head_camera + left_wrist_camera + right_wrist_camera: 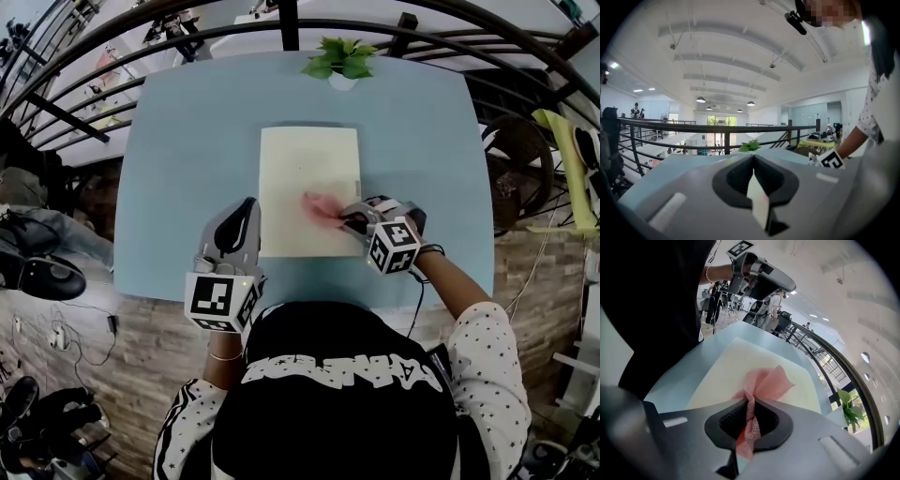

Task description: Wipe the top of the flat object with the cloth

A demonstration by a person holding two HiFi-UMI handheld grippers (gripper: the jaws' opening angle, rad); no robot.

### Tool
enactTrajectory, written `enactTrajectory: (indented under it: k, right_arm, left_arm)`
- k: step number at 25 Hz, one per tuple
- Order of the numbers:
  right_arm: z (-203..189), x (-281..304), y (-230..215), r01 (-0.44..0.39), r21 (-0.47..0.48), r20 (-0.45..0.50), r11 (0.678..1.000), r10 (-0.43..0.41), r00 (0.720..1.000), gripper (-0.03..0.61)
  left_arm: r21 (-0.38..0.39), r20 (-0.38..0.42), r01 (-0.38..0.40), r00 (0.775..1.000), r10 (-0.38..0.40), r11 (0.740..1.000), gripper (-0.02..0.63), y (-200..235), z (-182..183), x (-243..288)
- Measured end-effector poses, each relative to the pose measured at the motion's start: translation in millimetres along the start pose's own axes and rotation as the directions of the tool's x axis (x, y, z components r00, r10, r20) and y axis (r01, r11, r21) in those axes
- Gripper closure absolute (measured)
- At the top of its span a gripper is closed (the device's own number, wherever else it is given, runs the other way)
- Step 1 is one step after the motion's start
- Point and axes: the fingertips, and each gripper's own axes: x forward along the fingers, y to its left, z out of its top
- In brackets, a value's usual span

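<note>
A cream flat board [309, 159] lies in the middle of the light blue table [187, 141]. A pink cloth [322, 208] rests on the board's near right part, and my right gripper [352, 221] is shut on it. In the right gripper view the cloth [768, 380] is pinched between the jaws of the right gripper [751, 403] and fans out over the board [736, 364]. My left gripper [242, 217] sits on the table just left of the board's near edge, jaws together. In the left gripper view, the left gripper [753, 161] points across the table with a pale sliver between its jaws.
A small green plant [339, 58] in a white pot stands at the table's far edge, beyond the board. A dark metal railing [84, 103] curves round the table's far and left sides. The person's body is close against the near edge.
</note>
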Motion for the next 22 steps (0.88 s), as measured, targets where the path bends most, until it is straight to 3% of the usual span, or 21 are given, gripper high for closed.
enactTrajectory:
  k: [22]
  right_arm:
    - [13.0, -13.6, 35.5, -0.01, 0.058, 0.057, 0.998, 0.007, 0.998, 0.574]
  left_arm:
    - [-0.002, 0.001, 0.023, 1.0, -0.023, 1.0, 0.614, -3.7, -0.1, 1.8]
